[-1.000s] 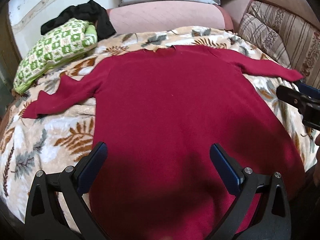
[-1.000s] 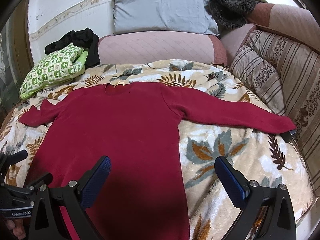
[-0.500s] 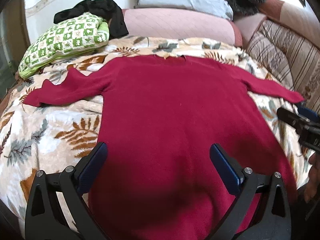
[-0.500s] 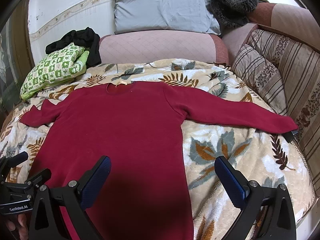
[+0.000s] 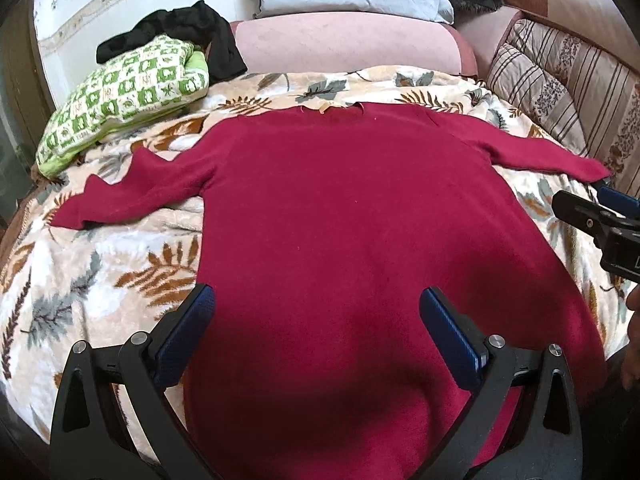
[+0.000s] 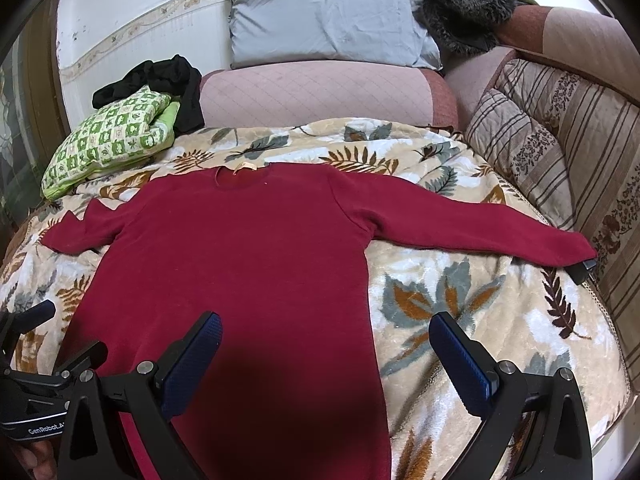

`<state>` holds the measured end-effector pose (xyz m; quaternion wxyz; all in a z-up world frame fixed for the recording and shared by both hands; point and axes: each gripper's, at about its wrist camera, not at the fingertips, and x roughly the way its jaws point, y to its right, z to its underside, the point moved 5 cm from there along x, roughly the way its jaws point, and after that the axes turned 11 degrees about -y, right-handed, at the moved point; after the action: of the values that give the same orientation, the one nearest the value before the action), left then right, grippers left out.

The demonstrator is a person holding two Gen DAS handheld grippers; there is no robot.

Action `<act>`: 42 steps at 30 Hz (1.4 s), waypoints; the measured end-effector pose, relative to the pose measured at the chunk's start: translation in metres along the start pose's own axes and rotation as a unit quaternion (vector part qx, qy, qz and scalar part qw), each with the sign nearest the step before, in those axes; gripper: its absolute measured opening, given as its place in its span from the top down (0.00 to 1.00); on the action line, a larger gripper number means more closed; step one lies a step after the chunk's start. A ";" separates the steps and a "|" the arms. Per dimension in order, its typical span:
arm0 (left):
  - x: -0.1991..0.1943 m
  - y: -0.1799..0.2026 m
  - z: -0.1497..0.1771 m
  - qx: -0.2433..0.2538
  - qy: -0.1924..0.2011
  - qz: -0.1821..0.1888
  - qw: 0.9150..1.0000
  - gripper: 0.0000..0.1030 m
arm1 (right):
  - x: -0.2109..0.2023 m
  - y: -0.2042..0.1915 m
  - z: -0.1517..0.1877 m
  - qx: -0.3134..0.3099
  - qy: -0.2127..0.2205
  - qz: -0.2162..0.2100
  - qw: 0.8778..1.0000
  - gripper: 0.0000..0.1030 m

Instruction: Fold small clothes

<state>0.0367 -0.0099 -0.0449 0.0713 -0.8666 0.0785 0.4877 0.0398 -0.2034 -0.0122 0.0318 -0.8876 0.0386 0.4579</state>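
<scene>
Bedding first, from the left edge: one green checked pillow (image 6: 110, 136) with one black garment (image 6: 168, 82) bunched behind it, then one grey pillow (image 6: 328, 20) against the wall and striped cushions (image 6: 540, 136) along the right. One red sweater (image 6: 248, 264) lies flat and face up on the leaf-print blanket (image 6: 460, 320) covering the bed, collar at the far end, hem nearest the camera, so its long axis runs straight away from both grippers. Two sleeves stretch out sideways: the left sleeve (image 5: 132, 192) is slightly crumpled, the right sleeve (image 6: 472, 228) lies straight with its cuff almost at the cushions.

The left gripper (image 5: 316, 332) hovers over the lower body of the sweater, jaws wide and empty. The right gripper (image 6: 326, 356) hangs over the sweater's right side seam, jaws equally wide, holding nothing. By my judgement each sleeve is nearer its own-side gripper, and folding sleeves inward looks like the first step, not yet begun.
</scene>
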 end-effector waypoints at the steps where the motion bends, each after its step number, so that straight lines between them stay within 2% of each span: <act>1: 0.000 0.000 0.001 -0.002 -0.001 0.005 1.000 0.00 | 0.000 0.000 0.000 0.000 0.000 0.001 1.000 0.00; 16: 0.015 -0.018 0.005 -0.069 -0.047 0.036 0.996 0.00 | -0.002 0.000 0.000 0.001 -0.001 0.002 1.000 0.00; 37: 0.015 -0.022 0.006 -0.072 -0.048 0.033 0.996 0.00 | 0.001 0.000 0.000 -0.001 -0.004 0.002 1.000 0.00; 42: 0.017 -0.023 0.007 -0.073 -0.048 0.029 0.996 0.00 | 0.000 0.000 -0.001 0.002 0.005 -0.011 1.000 0.00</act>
<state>0.0445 0.0132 -0.0614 -0.0025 -0.8422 0.0642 0.5353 0.0409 -0.2033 -0.0113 0.0380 -0.8900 0.0300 0.4533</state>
